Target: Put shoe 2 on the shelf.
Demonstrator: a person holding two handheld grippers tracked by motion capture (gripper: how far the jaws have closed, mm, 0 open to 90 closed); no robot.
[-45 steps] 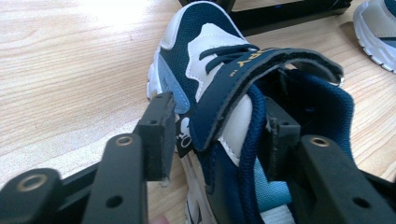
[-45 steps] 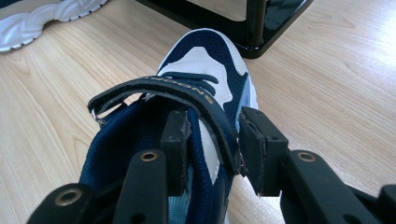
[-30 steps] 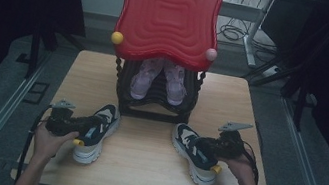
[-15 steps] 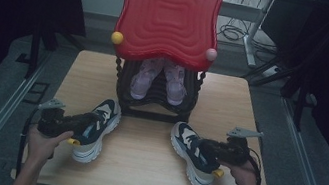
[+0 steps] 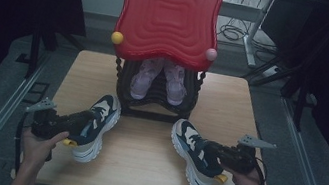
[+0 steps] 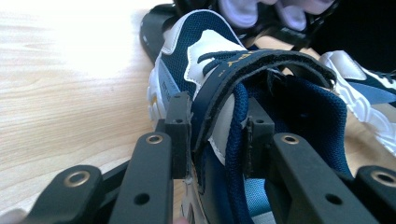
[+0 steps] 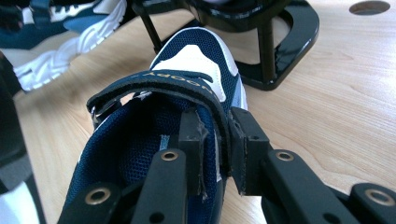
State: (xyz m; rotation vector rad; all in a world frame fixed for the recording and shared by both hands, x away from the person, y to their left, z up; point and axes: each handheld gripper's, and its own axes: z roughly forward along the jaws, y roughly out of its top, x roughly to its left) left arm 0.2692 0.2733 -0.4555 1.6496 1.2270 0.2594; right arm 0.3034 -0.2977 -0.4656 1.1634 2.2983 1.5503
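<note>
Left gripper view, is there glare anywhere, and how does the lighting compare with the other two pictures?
Left gripper view: the table is washed out to white at upper left, and the near jaws look soft, while the left sneaker stays clear. Right gripper view: even light on the right sneaker, no blown patch. High view: dim overall, dark surroundings, with the red tray the brightest thing.

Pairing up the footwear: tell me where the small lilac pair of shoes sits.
In the high view the small lilac pair of shoes stands in the black curved rack at the table's far middle, under the red wavy panel.
</note>
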